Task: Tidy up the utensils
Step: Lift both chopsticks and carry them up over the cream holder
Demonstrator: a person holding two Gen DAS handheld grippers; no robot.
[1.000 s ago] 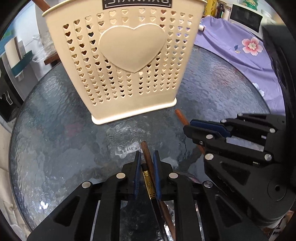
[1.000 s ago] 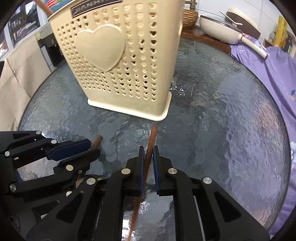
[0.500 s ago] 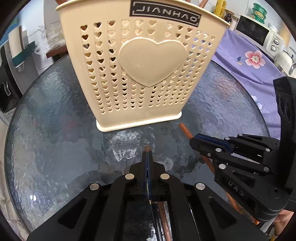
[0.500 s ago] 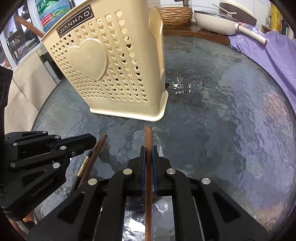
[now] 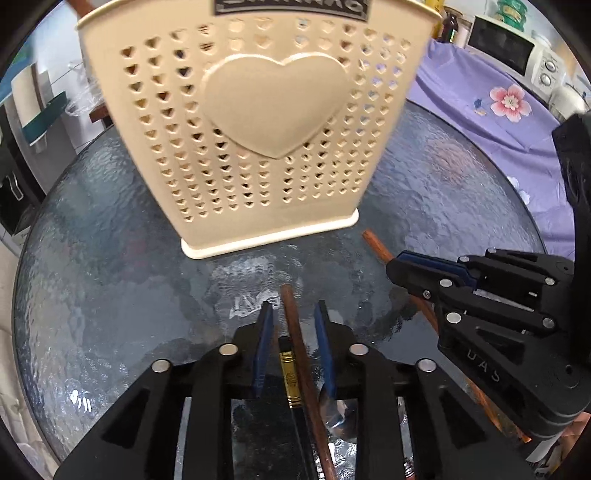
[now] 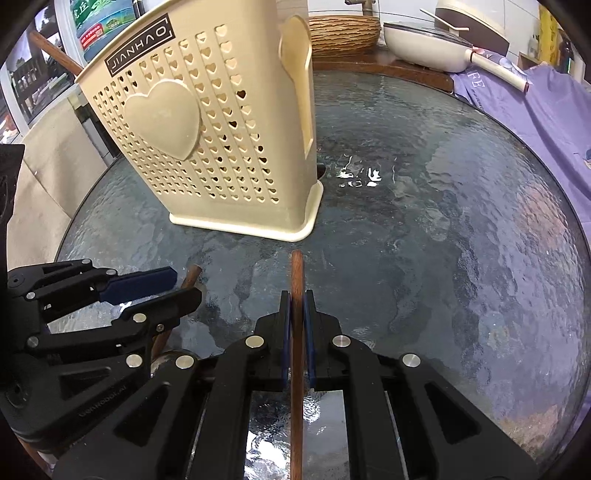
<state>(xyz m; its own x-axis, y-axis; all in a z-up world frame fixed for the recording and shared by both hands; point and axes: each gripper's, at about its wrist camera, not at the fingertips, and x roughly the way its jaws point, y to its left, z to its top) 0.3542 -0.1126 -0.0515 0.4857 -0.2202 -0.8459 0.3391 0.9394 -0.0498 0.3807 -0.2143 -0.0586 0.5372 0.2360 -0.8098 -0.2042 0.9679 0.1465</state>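
Note:
A cream utensil holder point(image 5: 273, 110) with heart-shaped holes stands on the round glass table point(image 5: 110, 295); it also appears in the right wrist view point(image 6: 207, 147). My left gripper point(image 5: 293, 304) is low over the glass in front of it, jaws opening. A brown wooden handle point(image 5: 291, 325) and a black handle with a gold band point(image 5: 289, 376) lie loose between the pads. My right gripper point(image 6: 296, 295) is shut on a brown wooden stick point(image 6: 296, 273) that points at the holder's base. Each gripper shows in the other's view: the right gripper point(image 5: 402, 258) and the left gripper point(image 6: 177, 288).
A purple flowered cloth point(image 5: 509, 99) covers the surface right of the table, with a small oven point(image 5: 506, 48) behind it. A white pan point(image 6: 436, 48) and a wicker basket point(image 6: 343, 33) sit past the far rim. A brown handle point(image 6: 55, 55) sticks out of the holder.
The left jaws, pressed together half a second ago, now stand apart with the two handles loose between them. The right gripper keeps its grip; its stick now points straight ahead.

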